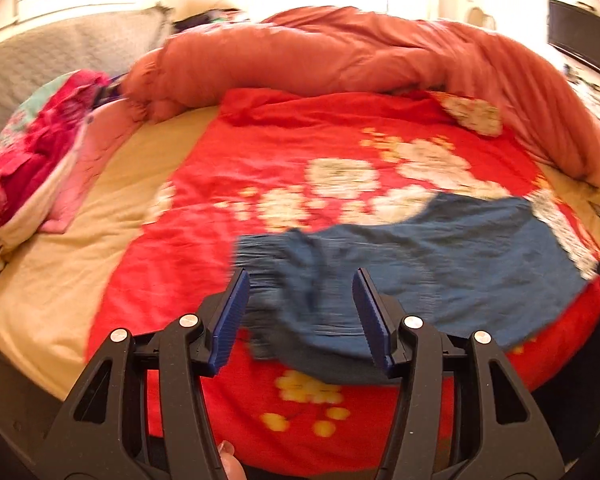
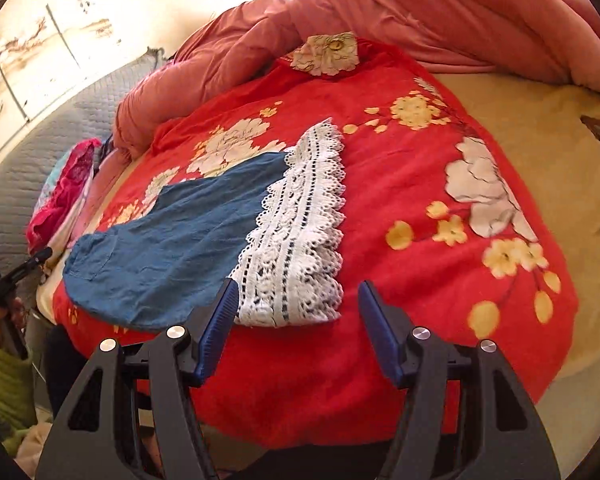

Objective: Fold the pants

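Observation:
Blue pants [image 1: 440, 256] with a white lace hem [image 2: 296, 232] lie flat across the red floral sheet [image 1: 284, 152]. In the blurred left wrist view my left gripper [image 1: 300, 276] hovers over the gathered waist end. Its jaws stand apart with the cloth below them, and the pads do not press on it. My right gripper [image 2: 298, 285] is open just short of the lace hem, with nothing between its fingers. In the right wrist view the left gripper's black frame [image 2: 8, 280] shows at the far left beside the waist end, held by a hand in a green sleeve [image 2: 0, 380].
A bunched salmon duvet [image 1: 340, 52] runs along the far side of the bed. A pile of pink and red clothes [image 1: 32, 152] sits at the left by the grey quilted headboard [image 2: 40, 148]. Cream bedding [image 2: 560, 168] borders the red sheet. A dark screen [image 1: 580, 36] hangs on the right wall.

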`<state>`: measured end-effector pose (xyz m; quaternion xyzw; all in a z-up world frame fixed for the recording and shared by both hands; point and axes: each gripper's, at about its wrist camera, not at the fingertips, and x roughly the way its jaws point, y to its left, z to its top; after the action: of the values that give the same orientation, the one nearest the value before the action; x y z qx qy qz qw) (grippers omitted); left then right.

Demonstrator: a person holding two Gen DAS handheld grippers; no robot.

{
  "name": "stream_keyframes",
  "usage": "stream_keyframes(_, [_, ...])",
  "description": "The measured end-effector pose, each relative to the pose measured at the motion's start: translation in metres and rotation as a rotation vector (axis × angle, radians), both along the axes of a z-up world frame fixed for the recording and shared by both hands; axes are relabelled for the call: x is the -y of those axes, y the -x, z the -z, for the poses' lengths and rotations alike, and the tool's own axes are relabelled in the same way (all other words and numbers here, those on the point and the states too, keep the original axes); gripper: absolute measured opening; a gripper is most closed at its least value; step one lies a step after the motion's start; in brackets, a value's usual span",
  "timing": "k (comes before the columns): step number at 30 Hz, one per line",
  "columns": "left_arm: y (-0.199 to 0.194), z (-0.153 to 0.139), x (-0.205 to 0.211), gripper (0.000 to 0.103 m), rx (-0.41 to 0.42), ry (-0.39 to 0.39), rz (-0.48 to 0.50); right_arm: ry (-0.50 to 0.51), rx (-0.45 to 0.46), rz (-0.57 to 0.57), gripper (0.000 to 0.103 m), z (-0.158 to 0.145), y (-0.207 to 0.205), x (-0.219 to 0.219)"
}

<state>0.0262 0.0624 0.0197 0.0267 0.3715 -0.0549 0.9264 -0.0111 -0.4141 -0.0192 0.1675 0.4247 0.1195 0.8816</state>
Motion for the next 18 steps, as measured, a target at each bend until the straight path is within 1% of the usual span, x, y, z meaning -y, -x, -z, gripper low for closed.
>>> stream_keyframes(3, [-0.001,0.007,0.023,0.048,-0.015,0.002,0.065,0.018,-0.033,-0.020,0.059,0.007,-0.012,-0.003])
stream_keyframes(4, [-0.003,0.015,0.033,0.048,-0.032,-0.001,0.089,0.019,-0.052,-0.023,0.057,0.011,-0.015,-0.004])
stream_keyframes(5, [-0.006,0.022,0.039,0.049,-0.049,-0.006,0.099,0.017,-0.065,-0.028,0.051,0.015,-0.019,-0.004])
stream_keyframes(6, [-0.007,0.028,0.044,0.049,-0.064,-0.013,0.102,0.014,-0.076,-0.036,0.047,0.016,-0.020,-0.005])
stream_keyframes(7, [-0.010,0.037,0.048,0.049,-0.091,-0.019,0.105,0.011,-0.070,-0.051,0.037,0.016,-0.020,-0.007])
stream_keyframes(8, [-0.012,0.046,0.051,0.049,-0.114,-0.023,0.103,0.013,-0.063,-0.062,0.030,0.015,-0.019,-0.009])
stream_keyframes(9, [-0.014,0.053,0.052,0.049,-0.134,-0.029,0.098,0.025,-0.056,-0.070,0.026,0.013,-0.018,-0.011])
stream_keyframes(10, [-0.018,0.062,0.052,0.049,-0.160,-0.045,0.084,0.053,-0.044,-0.081,0.018,0.010,-0.016,-0.015])
stream_keyframes(11, [-0.019,0.067,0.051,0.049,-0.173,-0.054,0.073,0.067,-0.034,-0.084,0.014,0.007,-0.015,-0.015])
stream_keyframes(15, [-0.019,0.071,0.043,0.049,-0.181,-0.033,0.074,0.117,-0.011,-0.078,0.013,-0.008,-0.010,-0.007])
stream_keyframes(16, [-0.019,0.071,0.043,0.049,-0.183,-0.030,0.075,0.113,-0.019,-0.069,0.013,-0.007,-0.011,-0.005])
stream_keyframes(17, [-0.019,0.072,0.042,0.049,-0.183,-0.026,0.075,0.105,-0.047,-0.065,0.013,-0.002,-0.013,-0.003])
stream_keyframes(18, [-0.018,0.073,0.041,0.049,-0.182,-0.024,0.077,0.123,-0.067,-0.066,0.015,0.004,-0.015,-0.006])
